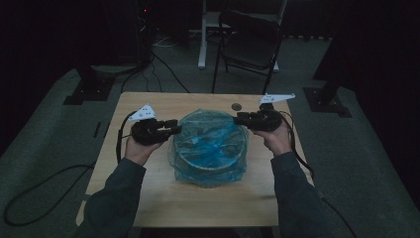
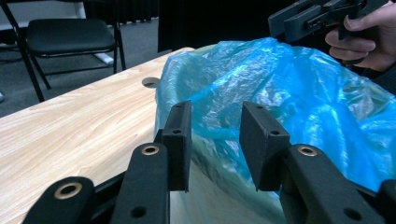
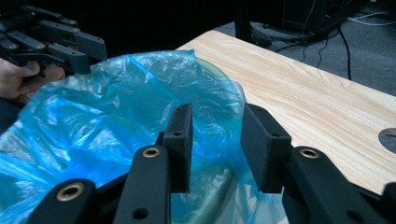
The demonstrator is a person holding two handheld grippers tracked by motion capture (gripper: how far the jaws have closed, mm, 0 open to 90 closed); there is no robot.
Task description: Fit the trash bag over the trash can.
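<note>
Translucent blue plastic bag (image 1: 210,144) already draped over the round pale bin (image 1: 210,166) at mid-table (image 1: 148,198). Left gripper (image 1: 174,130) and right gripper (image 1: 238,119) flank its rim, jaws spread, pinching nothing; tucking the bag probably remains.

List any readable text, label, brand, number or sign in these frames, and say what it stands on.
None can be read. The blue plastic bag over the round bin carries no print. The wooden table, the left gripper and the right gripper bear no legible marking. The dots on the grey three-cornered plate are too small to tell.
</note>
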